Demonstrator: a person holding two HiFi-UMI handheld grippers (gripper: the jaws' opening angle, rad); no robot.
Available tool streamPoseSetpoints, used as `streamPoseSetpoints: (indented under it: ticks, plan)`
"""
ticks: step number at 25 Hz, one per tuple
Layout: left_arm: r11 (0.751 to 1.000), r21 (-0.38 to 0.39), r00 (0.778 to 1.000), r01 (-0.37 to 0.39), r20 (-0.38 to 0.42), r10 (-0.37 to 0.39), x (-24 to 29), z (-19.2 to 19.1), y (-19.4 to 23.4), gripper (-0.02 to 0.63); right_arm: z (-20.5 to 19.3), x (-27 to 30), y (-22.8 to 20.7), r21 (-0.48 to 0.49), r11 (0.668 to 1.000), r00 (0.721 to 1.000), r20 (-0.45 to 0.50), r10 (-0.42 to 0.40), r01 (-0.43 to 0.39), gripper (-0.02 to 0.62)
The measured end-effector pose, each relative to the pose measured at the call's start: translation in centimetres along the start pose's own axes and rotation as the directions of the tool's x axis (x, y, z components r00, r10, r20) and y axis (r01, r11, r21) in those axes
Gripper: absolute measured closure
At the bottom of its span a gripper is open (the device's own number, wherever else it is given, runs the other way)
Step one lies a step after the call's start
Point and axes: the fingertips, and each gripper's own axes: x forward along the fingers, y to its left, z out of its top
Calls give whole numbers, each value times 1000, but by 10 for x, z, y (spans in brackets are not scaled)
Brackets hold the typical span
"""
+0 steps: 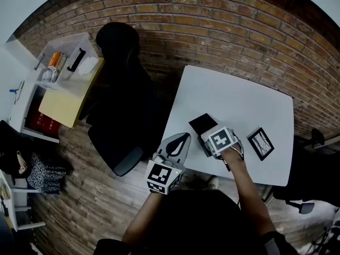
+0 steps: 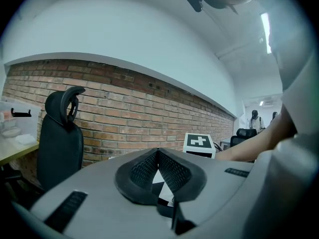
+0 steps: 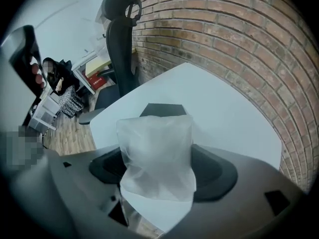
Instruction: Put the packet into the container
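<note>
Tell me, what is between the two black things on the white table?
The right tool, shut on a clear packet, hangs between the black square and the black-framed box. The head view shows this.

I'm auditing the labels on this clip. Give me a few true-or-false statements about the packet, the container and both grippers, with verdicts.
1. The right gripper grips a translucent packet. True.
2. The packet already lies in the black container. False: it is between the right gripper's jaws, and the container sits beyond it on the white table.
3. The left gripper has its jaws wide apart. False: their tips meet, with nothing between them.
4. A black chair stands beside the table, in front of a brick wall. True.
</note>
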Motion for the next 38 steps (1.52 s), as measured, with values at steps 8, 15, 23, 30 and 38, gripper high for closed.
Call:
streamPoseSetpoints:
  ticks: [8, 15, 23, 30, 38]
  plan:
    - [999, -5, 999, -38, -4, 38, -10, -2, 10, 598, -10, 21, 6, 6, 1000, 996, -85, -9, 9, 206]
    - [999, -13, 999, -48, -3, 48, -14, -5, 11, 598, -8, 28, 9, 1, 1000, 997, -81, 19, -19, 206]
    - [998, -20, 998, -54, 18, 55, -14, -1, 11, 598, -5, 19, 6, -57, 998, 1000, -29, -10, 8, 138]
    - [998, -21, 998, -57, 23, 57, -15, 1, 11, 598, -4, 19, 7, -4, 999, 999, -8, 51, -51, 75]
    - [999, -18, 999, -48, 20, 48, -11, 0, 7, 598, -1, 6, 1, 5, 998, 998, 23, 60, -60, 75]
